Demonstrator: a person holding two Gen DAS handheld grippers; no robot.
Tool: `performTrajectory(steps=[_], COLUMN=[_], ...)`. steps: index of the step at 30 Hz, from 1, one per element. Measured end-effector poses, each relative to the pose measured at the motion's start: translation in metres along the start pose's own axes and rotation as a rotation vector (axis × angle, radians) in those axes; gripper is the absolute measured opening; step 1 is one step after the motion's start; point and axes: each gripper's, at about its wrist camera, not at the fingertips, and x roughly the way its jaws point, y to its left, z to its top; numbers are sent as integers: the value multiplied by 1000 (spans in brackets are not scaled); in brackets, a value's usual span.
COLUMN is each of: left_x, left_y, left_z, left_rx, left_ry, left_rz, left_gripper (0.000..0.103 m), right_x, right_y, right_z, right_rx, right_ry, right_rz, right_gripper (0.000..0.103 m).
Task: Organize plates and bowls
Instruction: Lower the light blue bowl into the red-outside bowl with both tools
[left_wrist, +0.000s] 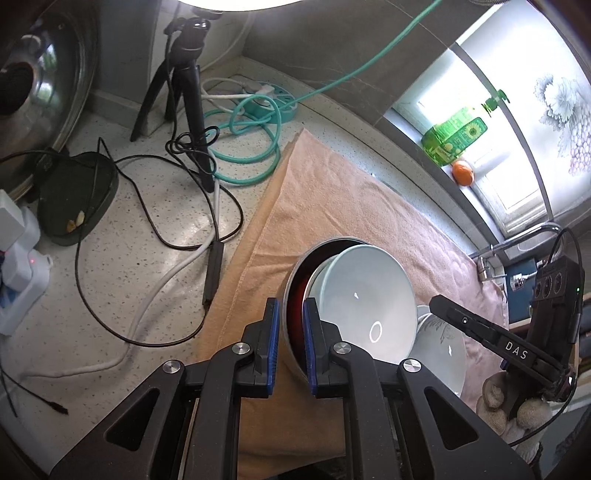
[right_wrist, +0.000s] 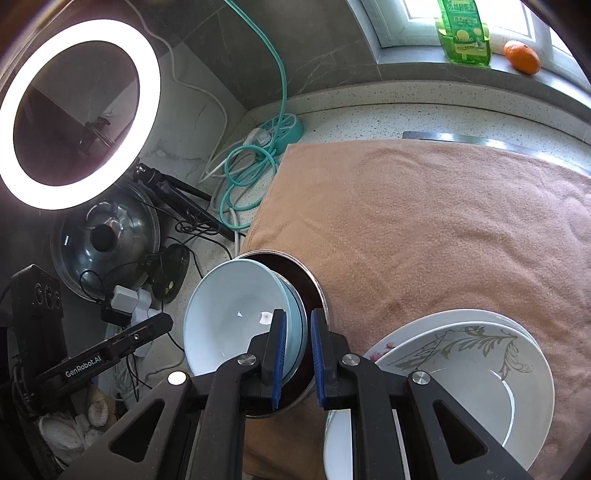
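Left tool (left_wrist: 290, 345) pinches the steel bowl (left_wrist: 291, 295) rim; right tool (right_wrist: 297, 354) grips the nested bowls' (right_wrist: 236, 314) rims.

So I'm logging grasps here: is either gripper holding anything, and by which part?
Both grippers pinch the rims of the tilted stack: the left gripper on the metal bowl, the right gripper on the light blue bowls.

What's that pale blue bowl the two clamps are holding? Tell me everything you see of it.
The pale blue bowl looks like glossy glazed ceramic, plain inside, with bright glints of light. It is tipped on its side, nested with a second similar bowl inside a metal-rimmed dish with a dark red interior, above the peach towel. The right gripper straddles the bowls' rims; the left gripper straddles the metal dish's rim. Beside it lies a stack of white floral plates.
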Motion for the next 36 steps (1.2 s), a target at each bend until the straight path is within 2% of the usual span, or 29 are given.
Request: performTrajectory(steps=[5, 12, 17, 36], left_x=[0, -4, -2, 13], left_y=[14, 11, 7, 7], left_z=[-9, -16, -16, -11], left_rx=[-49, -10, 2, -8], left_ry=[6, -14, -15, 24], left_rz=[-12, 44, 52, 15], left_gripper=[11, 11, 11, 11], right_x=[-5, -4, -2, 19], right_y=[-13, -20, -20, -19], right_z=[-3, -5, -5, -2], right_rx=[40, 57, 51, 47], right_ry=[-9, 0, 5, 42], right_rz=[23, 22, 17, 9], right_gripper=[13, 13, 13, 13])
